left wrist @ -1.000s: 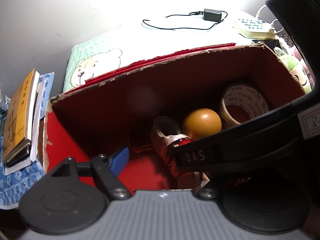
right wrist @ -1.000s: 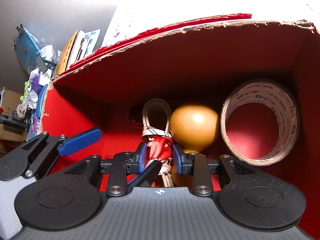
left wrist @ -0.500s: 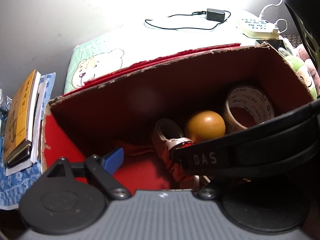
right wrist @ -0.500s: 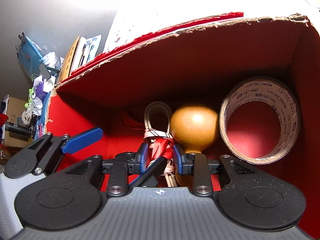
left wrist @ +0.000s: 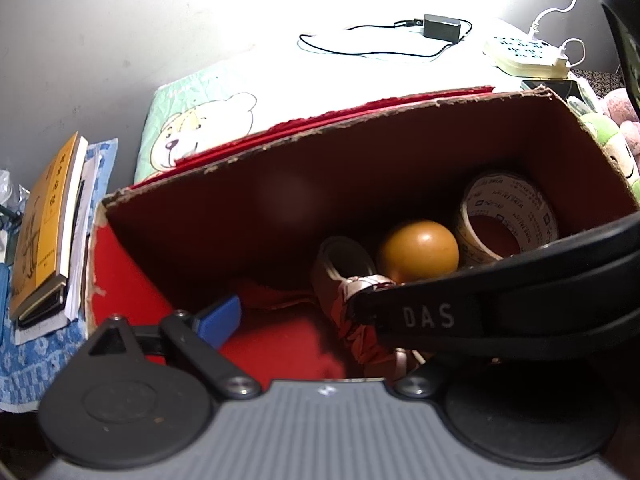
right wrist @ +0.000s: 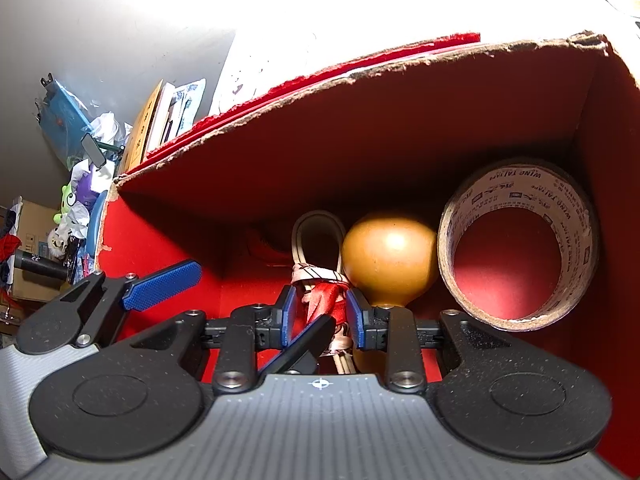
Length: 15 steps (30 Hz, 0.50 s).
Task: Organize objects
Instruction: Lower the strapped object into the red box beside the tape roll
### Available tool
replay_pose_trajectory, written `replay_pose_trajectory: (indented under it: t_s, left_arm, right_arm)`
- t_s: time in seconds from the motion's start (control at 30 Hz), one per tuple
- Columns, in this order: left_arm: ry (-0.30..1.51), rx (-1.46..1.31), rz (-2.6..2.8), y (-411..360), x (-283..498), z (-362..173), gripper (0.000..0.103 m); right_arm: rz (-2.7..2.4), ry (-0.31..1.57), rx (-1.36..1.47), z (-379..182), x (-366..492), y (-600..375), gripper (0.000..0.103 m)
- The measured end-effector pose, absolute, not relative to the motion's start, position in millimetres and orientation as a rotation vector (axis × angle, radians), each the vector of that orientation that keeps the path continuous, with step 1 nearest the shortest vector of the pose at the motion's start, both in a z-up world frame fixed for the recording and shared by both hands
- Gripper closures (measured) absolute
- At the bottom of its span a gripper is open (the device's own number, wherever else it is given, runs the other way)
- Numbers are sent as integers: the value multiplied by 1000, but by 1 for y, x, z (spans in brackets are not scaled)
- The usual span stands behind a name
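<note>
Three items sit in my red box [right wrist: 400,92] — tape roll [right wrist: 516,240], gourd [right wrist: 390,258], ribbon-wrapped bundle [right wrist: 320,280] — and over the last second nothing shifted: right gripper [right wrist: 322,316] still pinches the bundle, left gripper [left wrist: 320,320] spread wide, release pending.

right tongs [right wrist: 321,316] pinch wrapped bundle [right wrist: 320,292].

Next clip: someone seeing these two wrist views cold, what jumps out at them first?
The open red box fills both views, with an orange ball at its far wall and a tape roll standing on edge in the right corner beside it. Left of the ball, the right gripper is shut on a red-and-white wrapped bundle with a pale looped cord. Outside, a bear-print cushion lies behind the box.
</note>
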State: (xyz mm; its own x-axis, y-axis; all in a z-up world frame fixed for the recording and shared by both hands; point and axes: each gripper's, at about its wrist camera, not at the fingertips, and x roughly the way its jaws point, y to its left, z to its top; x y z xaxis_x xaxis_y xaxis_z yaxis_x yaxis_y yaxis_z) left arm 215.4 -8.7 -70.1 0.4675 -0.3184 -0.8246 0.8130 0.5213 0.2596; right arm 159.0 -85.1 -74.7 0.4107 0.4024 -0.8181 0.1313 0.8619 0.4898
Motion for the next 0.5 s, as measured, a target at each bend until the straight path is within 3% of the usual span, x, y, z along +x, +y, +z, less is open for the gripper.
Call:
replay_pose_trajectory:
  t_s: [0.5]
  left_arm:
    - [811,721,-751,-9,220,-71,5]
  right_arm:
    - [184,1143,545,-75,161,-86,72]
